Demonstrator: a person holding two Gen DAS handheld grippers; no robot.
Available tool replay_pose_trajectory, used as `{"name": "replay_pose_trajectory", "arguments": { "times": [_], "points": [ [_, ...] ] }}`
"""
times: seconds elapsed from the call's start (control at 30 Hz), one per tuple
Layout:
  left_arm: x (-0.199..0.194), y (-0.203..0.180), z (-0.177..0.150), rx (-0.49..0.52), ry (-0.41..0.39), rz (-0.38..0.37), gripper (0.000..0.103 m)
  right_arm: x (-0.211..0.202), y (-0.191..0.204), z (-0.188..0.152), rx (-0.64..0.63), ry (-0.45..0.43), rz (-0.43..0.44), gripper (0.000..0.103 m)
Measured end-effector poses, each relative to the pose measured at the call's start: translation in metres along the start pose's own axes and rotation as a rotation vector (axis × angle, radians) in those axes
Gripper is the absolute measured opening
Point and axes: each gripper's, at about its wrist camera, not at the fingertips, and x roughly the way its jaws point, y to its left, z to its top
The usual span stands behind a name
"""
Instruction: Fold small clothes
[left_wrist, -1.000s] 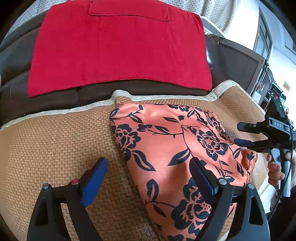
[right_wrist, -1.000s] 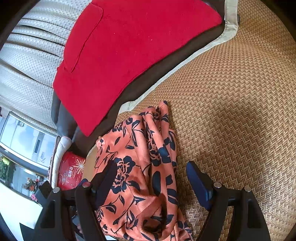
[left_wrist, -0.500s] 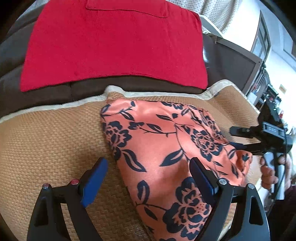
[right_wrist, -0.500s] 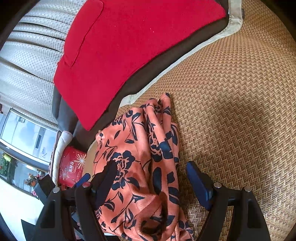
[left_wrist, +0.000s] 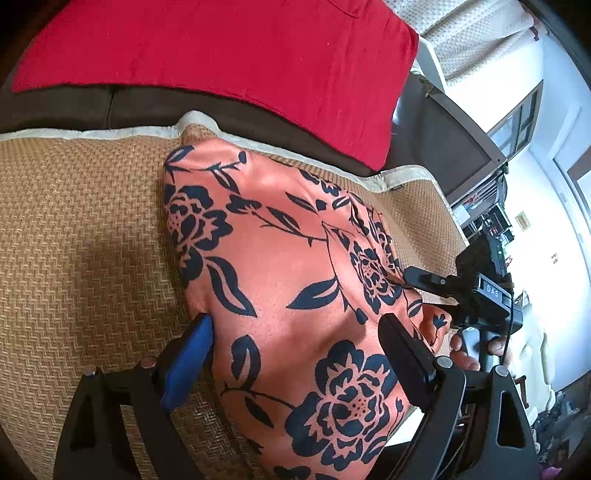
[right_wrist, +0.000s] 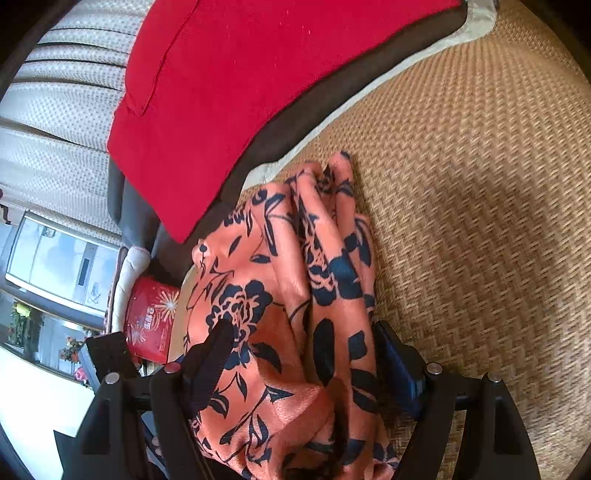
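An orange garment with a dark blue flower print (left_wrist: 295, 266) lies on a woven straw mat (left_wrist: 81, 236). My left gripper (left_wrist: 295, 332) is open, its blue-padded fingers astride the garment's near end. My right gripper (right_wrist: 303, 343) is open too, its fingers either side of the bunched, creased end of the garment (right_wrist: 295, 295). The right gripper also shows in the left wrist view (left_wrist: 476, 291), at the garment's right end, with the person's hand on its handle.
A red cloth (left_wrist: 221, 48) hangs over the dark brown sofa back (left_wrist: 147, 107) behind the mat. In the right wrist view the red cloth (right_wrist: 236, 81) is upper left, a red packet (right_wrist: 151, 317) lies beyond the mat's edge, and bare mat (right_wrist: 461, 206) stretches right.
Both grippers have moved in closer onto the garment, which now fills the space between their fingers. Both views have tilted. The fingers stay spread.
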Motion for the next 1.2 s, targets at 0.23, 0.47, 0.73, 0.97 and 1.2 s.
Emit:
{"name": "replay_pose_trajectory", "arguments": {
  "times": [0.23, 0.47, 0.73, 0.97, 1.2],
  "points": [
    [-0.001, 0.010, 0.001, -0.069, -0.003, -0.057, 0.090, 0.019, 0.011, -0.006, -0.023, 0.017, 0.024, 0.080],
    [0.004, 0.017, 0.002, -0.122, -0.008, -0.098, 0.090, 0.037, 0.032, -0.017, -0.084, 0.019, -0.015, 0.078],
    [-0.010, 0.015, 0.006, -0.095, -0.088, -0.077, 0.065, 0.065, 0.068, -0.032, -0.206, 0.053, -0.098, 0.054],
    [-0.039, 0.015, 0.005, -0.067, -0.144, -0.083, 0.056, 0.075, 0.107, -0.044, -0.291, 0.034, -0.088, 0.047],
    [-0.081, 0.022, -0.004, -0.037, -0.211, -0.022, 0.056, 0.096, 0.147, -0.068, -0.357, 0.033, -0.056, 0.047]
  ]
}}
